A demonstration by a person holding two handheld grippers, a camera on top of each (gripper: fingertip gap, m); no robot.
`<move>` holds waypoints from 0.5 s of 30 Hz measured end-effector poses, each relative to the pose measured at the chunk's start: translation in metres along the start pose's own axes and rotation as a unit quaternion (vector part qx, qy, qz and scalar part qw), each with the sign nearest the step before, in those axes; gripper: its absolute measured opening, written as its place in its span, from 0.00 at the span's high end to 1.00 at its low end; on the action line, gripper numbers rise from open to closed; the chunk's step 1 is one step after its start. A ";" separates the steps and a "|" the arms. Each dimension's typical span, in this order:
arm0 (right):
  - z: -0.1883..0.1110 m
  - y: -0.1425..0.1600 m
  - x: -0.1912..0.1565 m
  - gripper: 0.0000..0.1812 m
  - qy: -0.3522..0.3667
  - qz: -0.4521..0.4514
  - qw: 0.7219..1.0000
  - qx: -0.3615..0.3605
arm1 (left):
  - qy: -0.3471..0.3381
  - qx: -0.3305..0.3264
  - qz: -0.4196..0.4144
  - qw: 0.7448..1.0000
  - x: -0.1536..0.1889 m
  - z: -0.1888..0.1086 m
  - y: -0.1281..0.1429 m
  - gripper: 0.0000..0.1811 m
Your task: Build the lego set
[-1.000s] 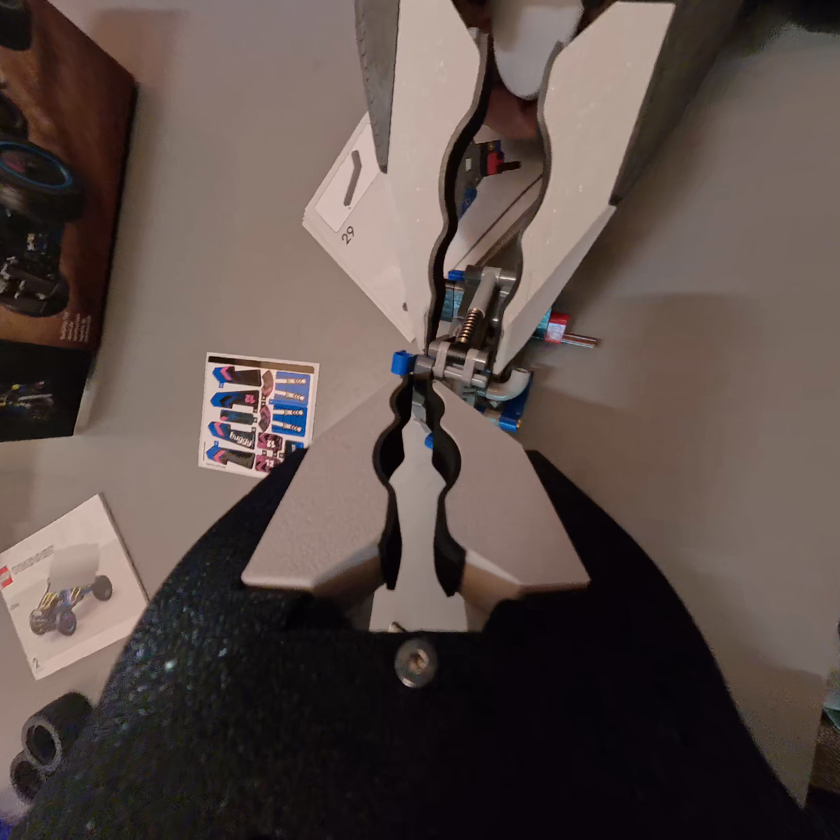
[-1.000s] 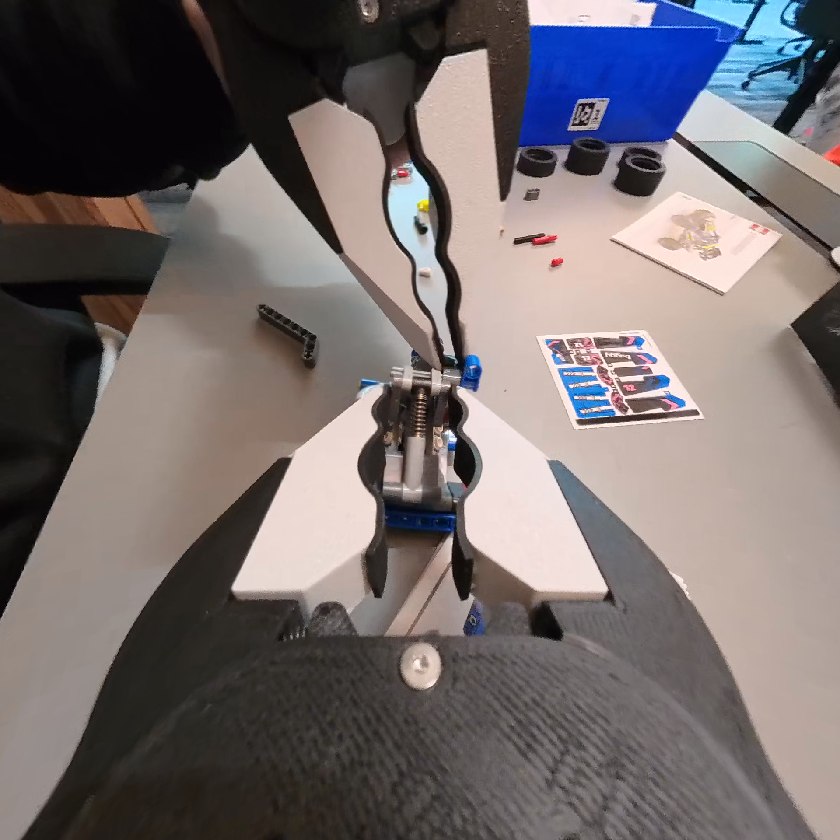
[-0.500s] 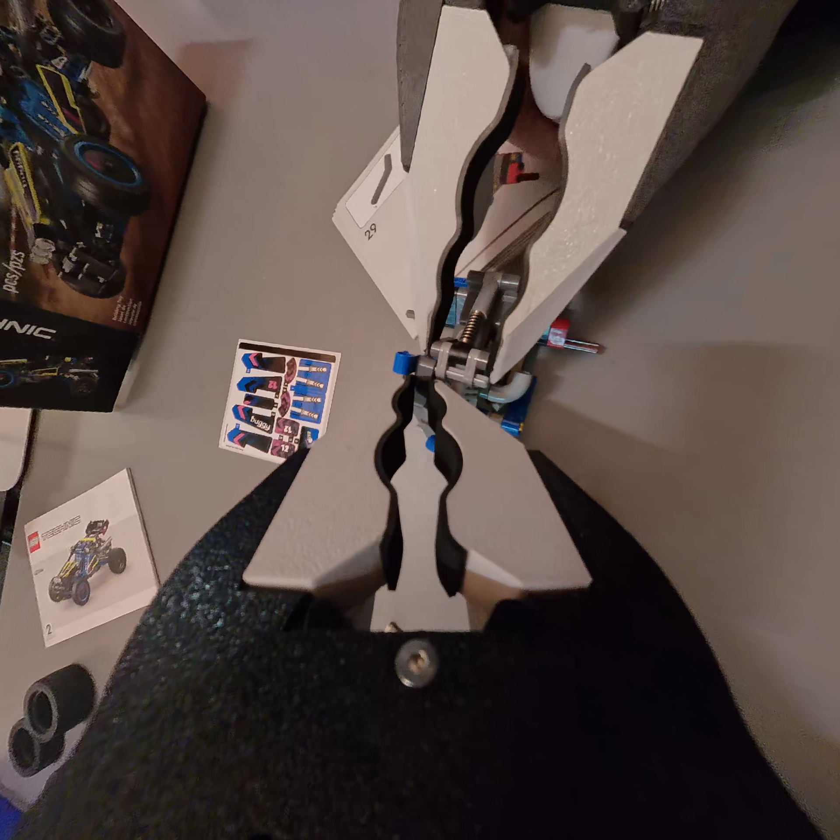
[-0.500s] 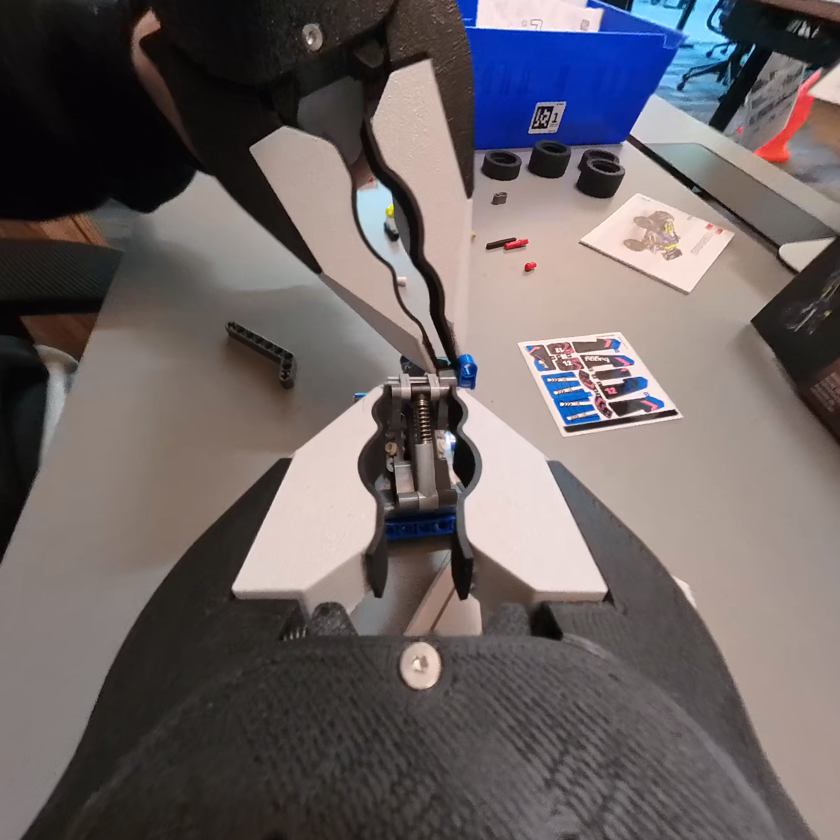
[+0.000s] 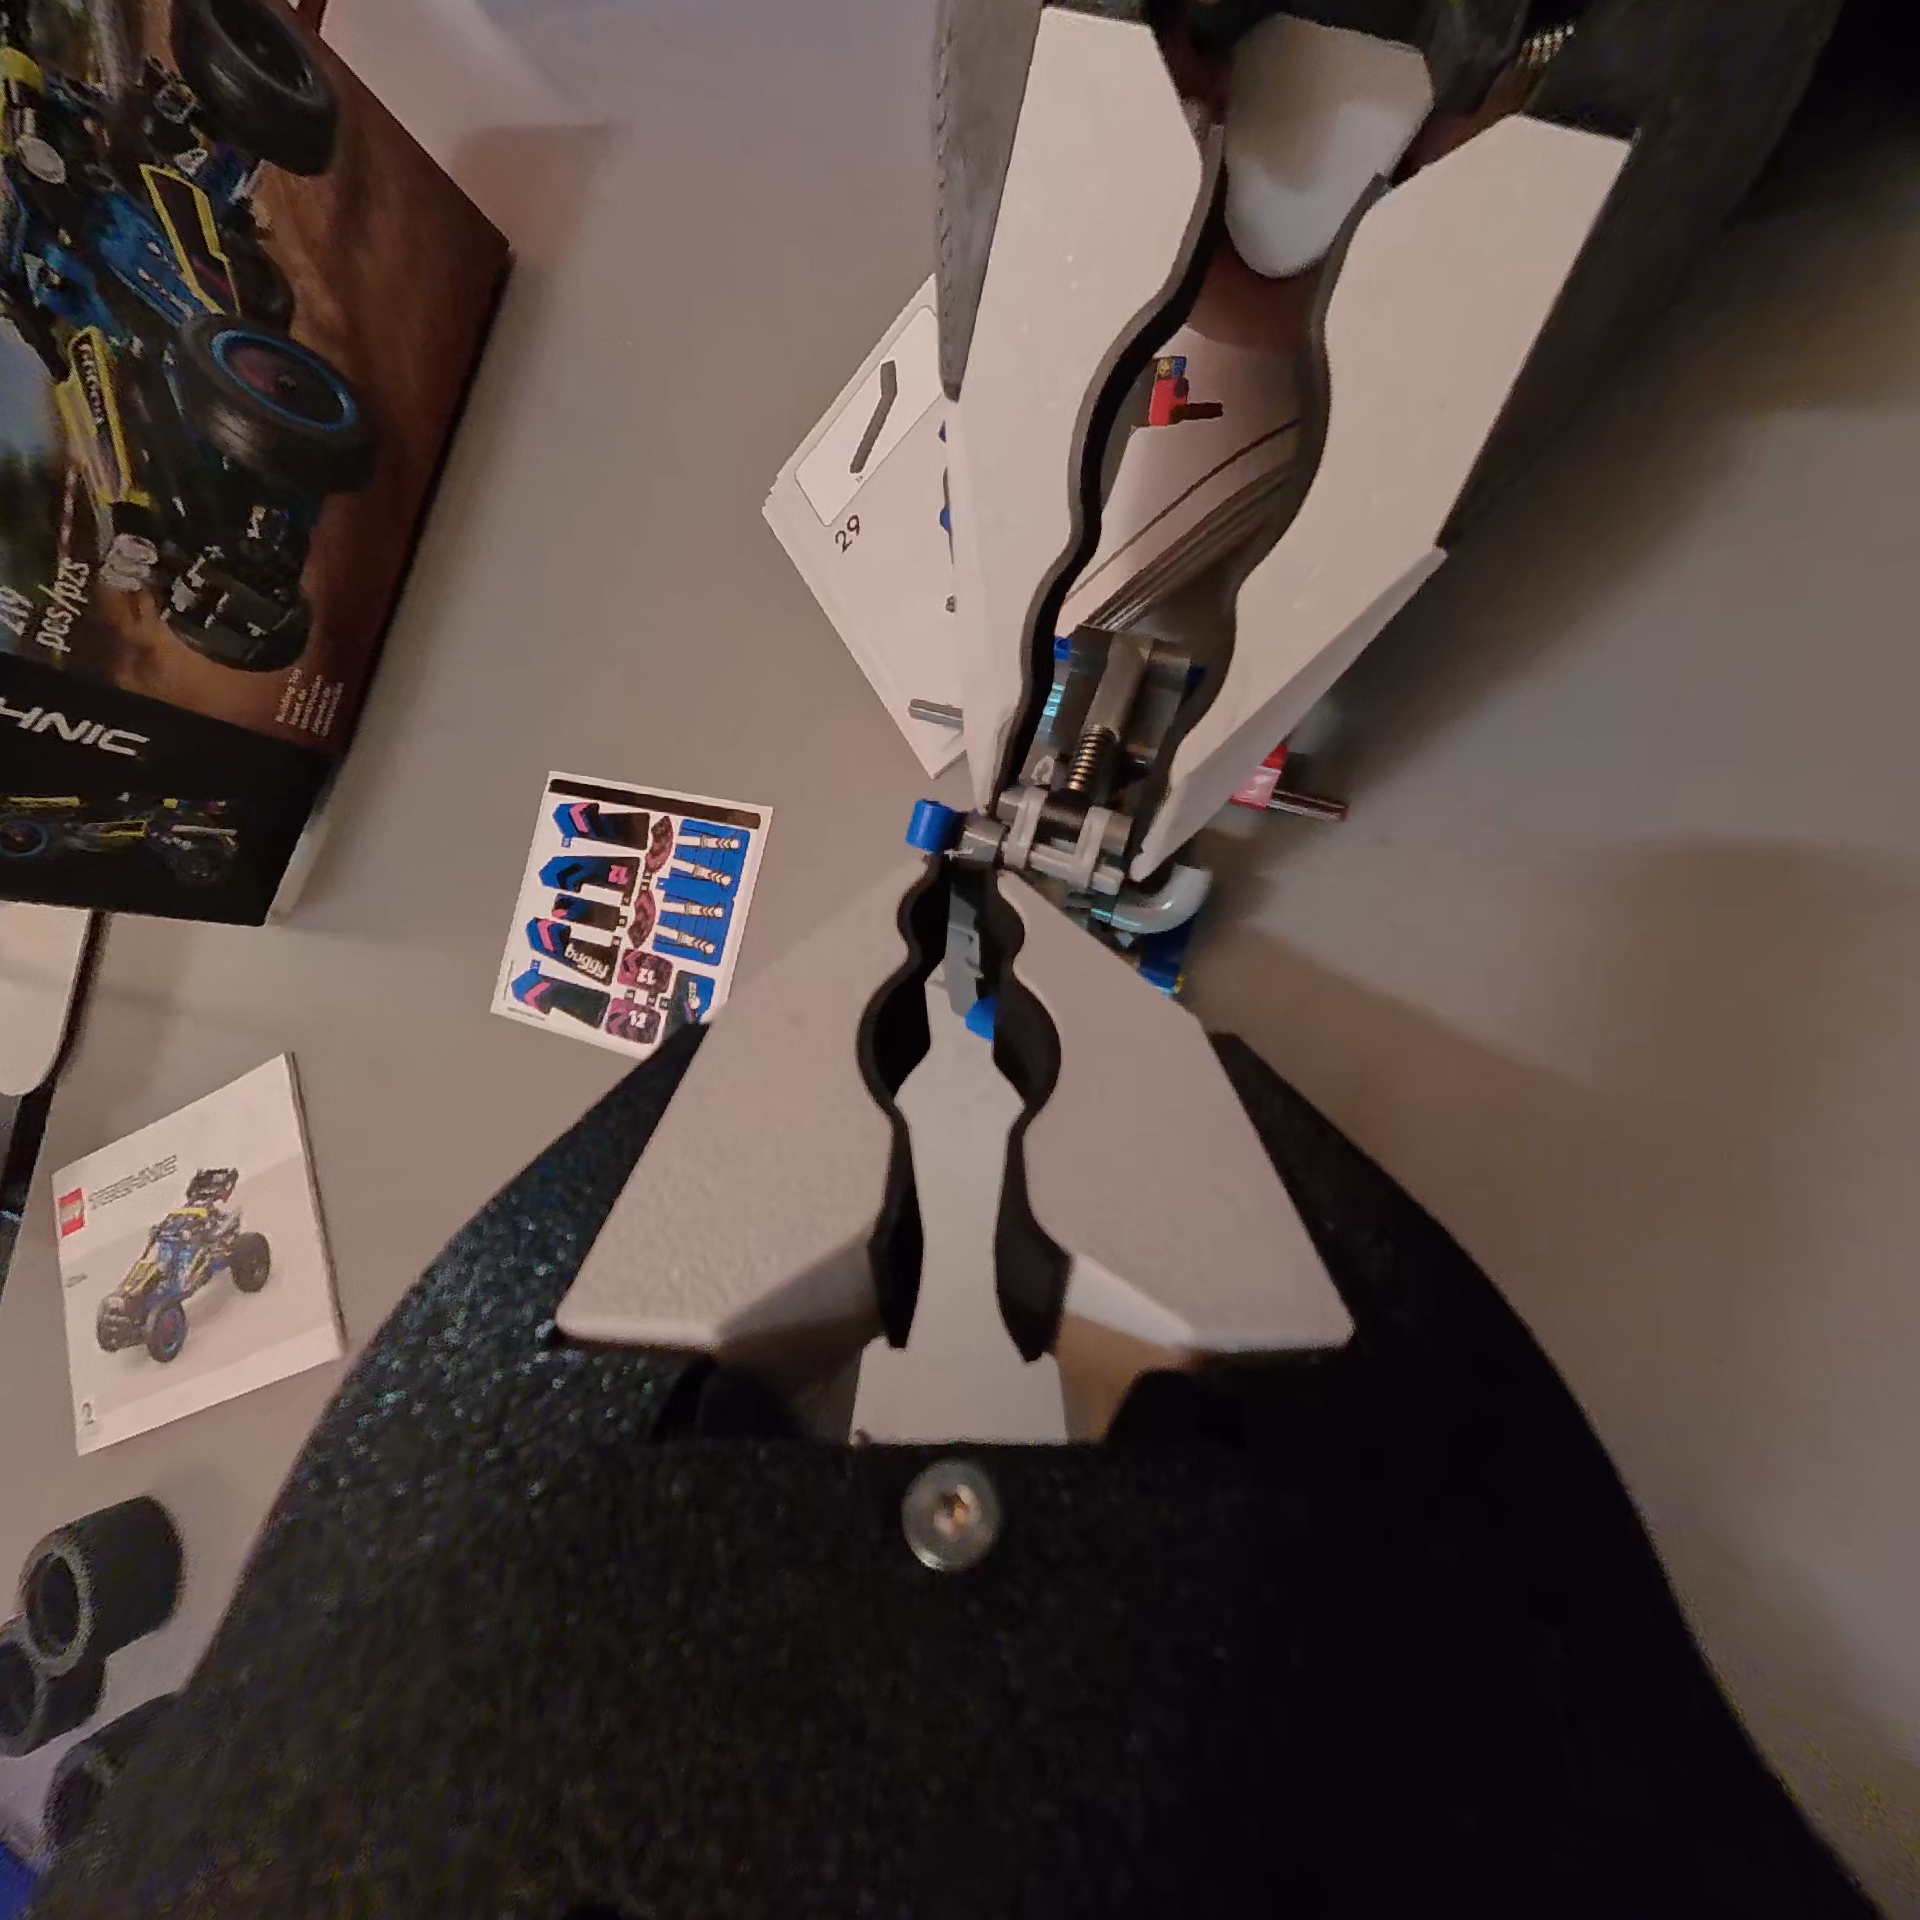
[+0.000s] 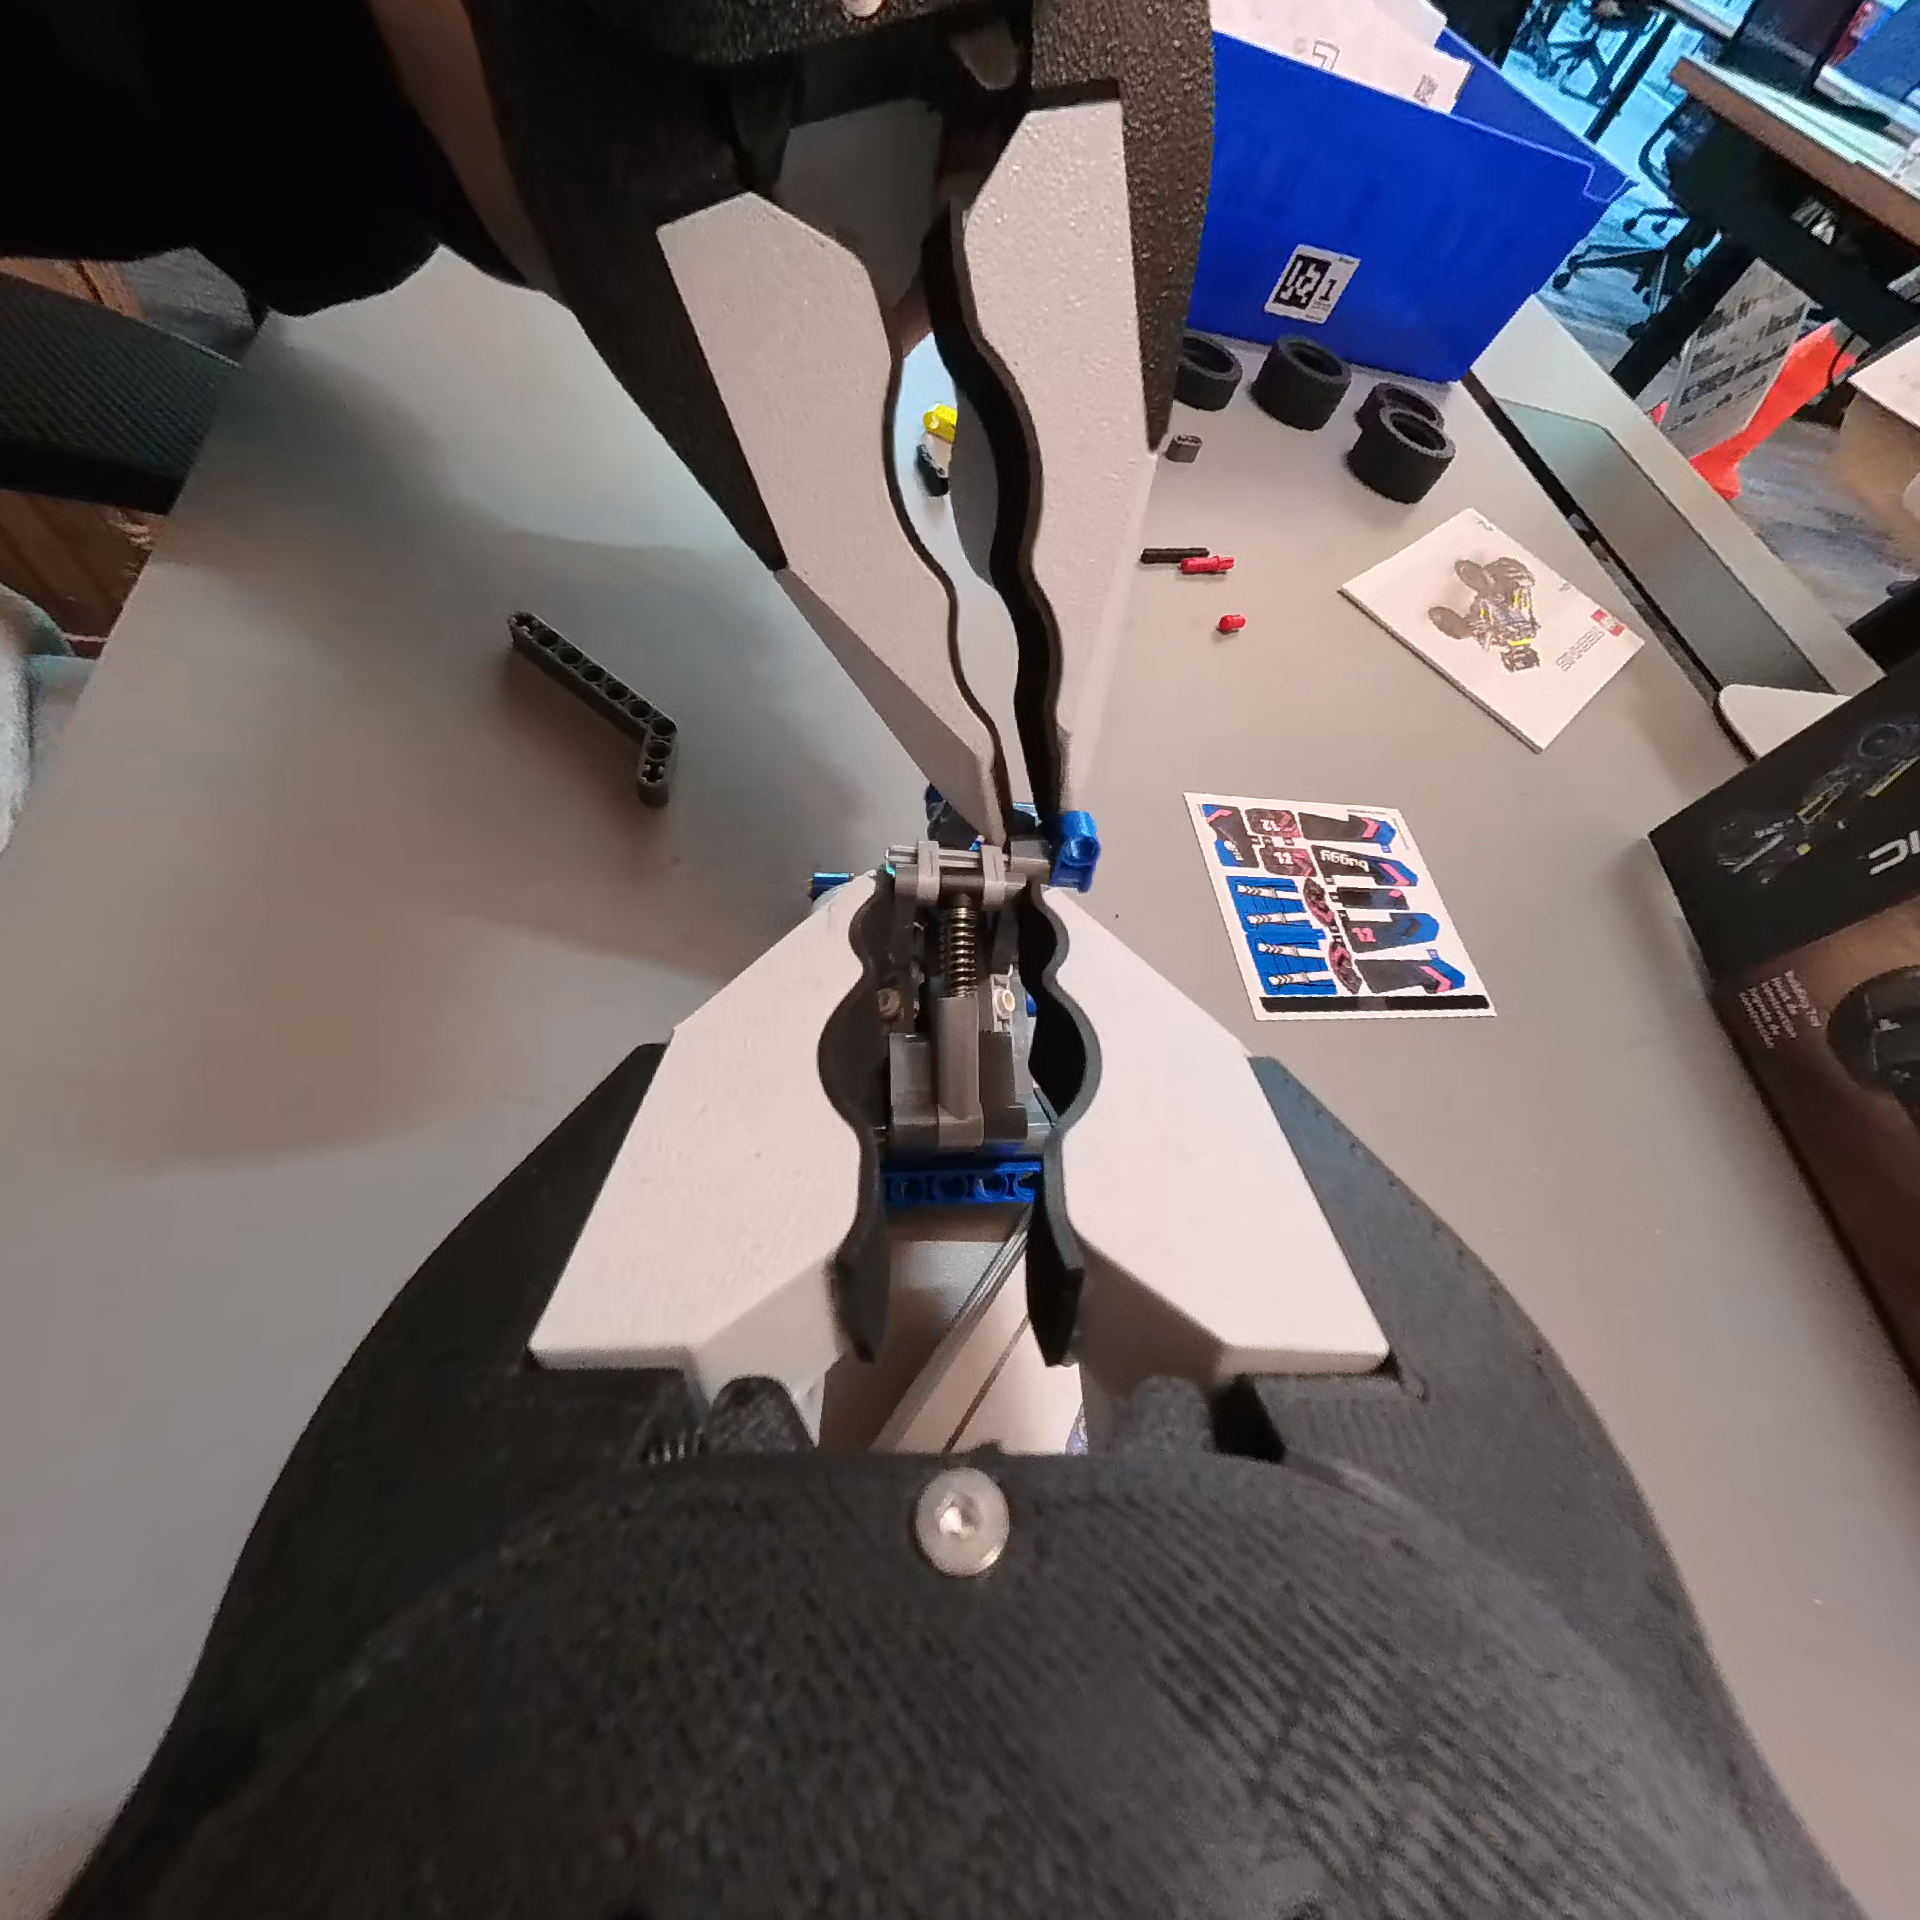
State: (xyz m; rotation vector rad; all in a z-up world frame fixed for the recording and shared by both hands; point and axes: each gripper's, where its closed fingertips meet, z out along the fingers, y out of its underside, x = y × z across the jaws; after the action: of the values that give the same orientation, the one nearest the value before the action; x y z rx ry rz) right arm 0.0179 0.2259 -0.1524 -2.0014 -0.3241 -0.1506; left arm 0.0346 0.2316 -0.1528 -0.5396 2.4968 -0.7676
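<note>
Two claws meet over one small sub-assembly point(image 6: 961, 1023), and little of the buggy looks built so far. Nearest in the right wrist view, the right claw point(image 6: 961, 914) is clamped on that grey-and-blue assembly, held just above the bench point(image 6: 312, 935). Its long axis runs straight away from the right claw, a blue beam at the near end, a coiled spring along the middle, and a grey crossbar at the far end carrying a blue connector point(image 6: 1073, 847) that sticks out to one side. At the crossbar the left claw point(image 6: 1023, 805) comes down steeply, its tips drawn together on a grey piece beside the connector, judging by both views; this looks like a seating or steadying step. Beyond lie the untouched sticker sheet point(image 6: 1340, 909), a loose black angled beam point(image 6: 597, 696), red pins point(image 6: 1205, 563), an instruction booklet point(image 6: 1496, 629) and four unmounted tyres point(image 6: 1299, 379) before a blue bin point(image 6: 1382, 197), so chassis, wheels and stickers all seem still ahead.
</note>
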 end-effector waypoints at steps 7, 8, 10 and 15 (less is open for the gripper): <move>0.000 0.000 0.001 0.88 -0.001 0.011 1.000 0.004 | 0.014 0.027 -0.063 0.998 -0.001 0.001 -0.001 0.99; 0.000 0.000 0.001 0.88 -0.001 0.012 1.000 0.004 | 0.011 0.027 -0.056 0.998 -0.001 0.001 -0.001 0.99; 0.000 0.000 0.002 0.88 -0.002 0.014 1.000 0.006 | -0.013 0.011 0.001 1.000 0.000 0.000 -0.001 0.99; -0.001 0.000 0.001 0.88 -0.004 0.012 1.000 0.006 | -0.016 0.008 0.018 1.000 -0.001 0.001 -0.001 0.99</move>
State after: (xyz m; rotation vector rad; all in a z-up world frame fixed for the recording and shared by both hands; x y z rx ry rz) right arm 0.0189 0.2252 -0.1521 -1.9931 -0.3064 -0.1256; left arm 0.0356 0.2307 -0.1523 -0.4949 2.4628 -0.7581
